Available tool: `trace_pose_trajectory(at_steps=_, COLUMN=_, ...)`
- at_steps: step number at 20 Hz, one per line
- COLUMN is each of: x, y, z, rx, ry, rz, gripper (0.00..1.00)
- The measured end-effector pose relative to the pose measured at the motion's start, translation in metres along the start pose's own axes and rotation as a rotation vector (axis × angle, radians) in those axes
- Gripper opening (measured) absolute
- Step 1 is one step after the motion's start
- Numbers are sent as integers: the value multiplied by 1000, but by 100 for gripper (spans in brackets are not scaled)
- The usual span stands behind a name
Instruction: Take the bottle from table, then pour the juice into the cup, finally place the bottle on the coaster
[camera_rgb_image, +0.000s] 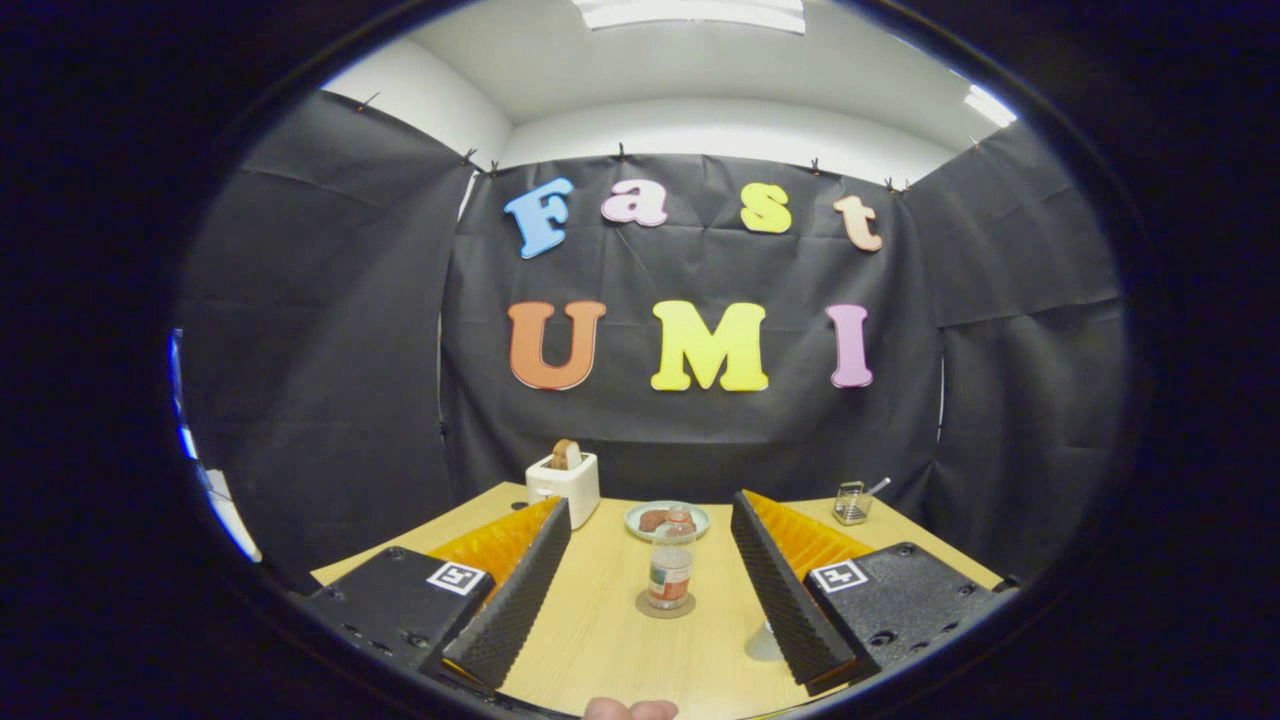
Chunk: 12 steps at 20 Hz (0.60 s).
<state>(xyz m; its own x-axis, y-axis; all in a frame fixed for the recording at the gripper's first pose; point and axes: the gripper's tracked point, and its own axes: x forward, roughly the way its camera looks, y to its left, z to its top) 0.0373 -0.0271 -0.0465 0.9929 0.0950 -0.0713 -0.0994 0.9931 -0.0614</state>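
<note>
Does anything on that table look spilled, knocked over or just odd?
Nothing looks spilled or tipped. The bottle stands upright on the coaster, between the open gripper's fingers and untouched by them. The toaster with bread, the plate beyond the bottle and the small metal basket all sit level on the table.

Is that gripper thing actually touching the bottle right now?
Apart. In the gripper view the bottle stands on its coaster between the open fingers, with bare table on both sides.
</note>
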Motion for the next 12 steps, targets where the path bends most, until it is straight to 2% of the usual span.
trace_pose_trajectory(at_steps=6, x=-47, y=5, z=27, rx=35, ry=-41, rz=17, gripper=100)
trace_pose_trajectory(at_steps=12, x=-71, y=1, z=38, rx=86, ry=-49, rz=17, gripper=100)
